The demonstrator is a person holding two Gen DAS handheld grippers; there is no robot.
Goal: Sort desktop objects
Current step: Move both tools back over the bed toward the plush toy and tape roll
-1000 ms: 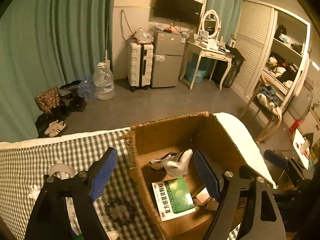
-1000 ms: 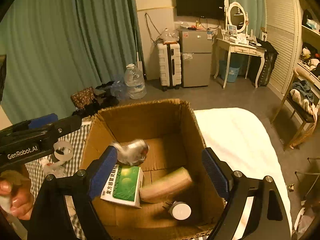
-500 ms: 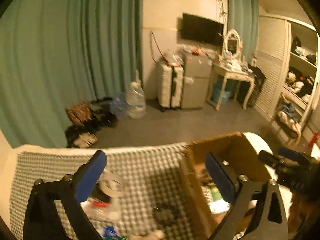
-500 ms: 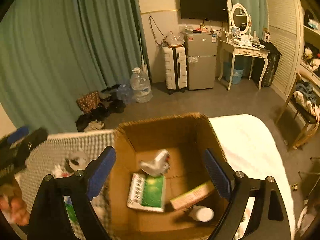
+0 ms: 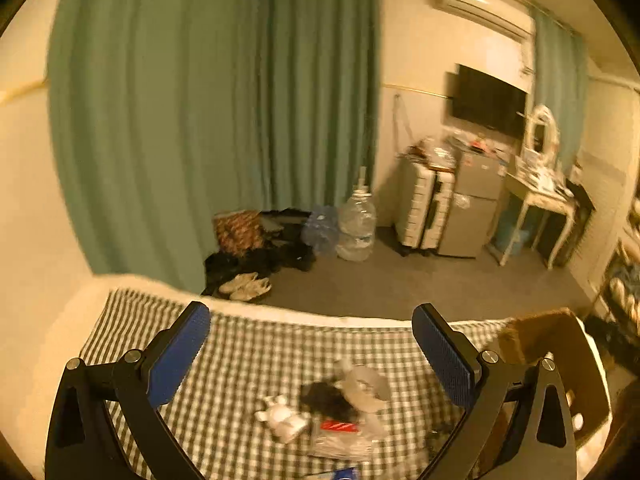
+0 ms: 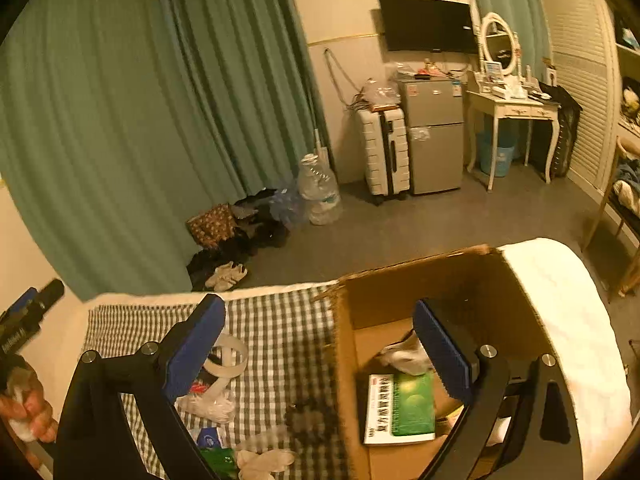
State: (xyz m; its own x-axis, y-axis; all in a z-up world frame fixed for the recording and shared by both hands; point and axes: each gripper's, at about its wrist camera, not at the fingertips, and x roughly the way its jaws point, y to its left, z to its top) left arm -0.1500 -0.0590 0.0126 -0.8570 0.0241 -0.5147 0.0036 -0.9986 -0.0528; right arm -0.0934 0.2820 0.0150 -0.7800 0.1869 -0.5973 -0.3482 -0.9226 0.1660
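Note:
A brown cardboard box (image 6: 516,280) stands on the bed at the right; its corner shows in the left wrist view (image 5: 560,328). Inside lie a green and white medicine box (image 6: 400,408) and a crumpled white item (image 6: 404,356). Loose things lie on the checked cloth (image 6: 280,320): a tape ring (image 6: 226,354), white gloves (image 6: 208,404), a dark clump (image 6: 312,420), and a small white toy (image 5: 280,420). My left gripper (image 5: 312,356) is open and empty above the cloth. My right gripper (image 6: 320,352) is open and empty, straddling the box's left wall.
The left gripper's body (image 6: 24,320) and the hand holding it show at the right wrist view's left edge. Beyond the bed's far edge is floor with shoes (image 6: 224,276), water jugs (image 6: 320,192), a suitcase (image 6: 384,152) and a fridge (image 6: 432,136).
The left gripper has swung left, from over the box to over the checked cloth. The right gripper has pulled back and left from above the box; objects dropped in the box have settled.

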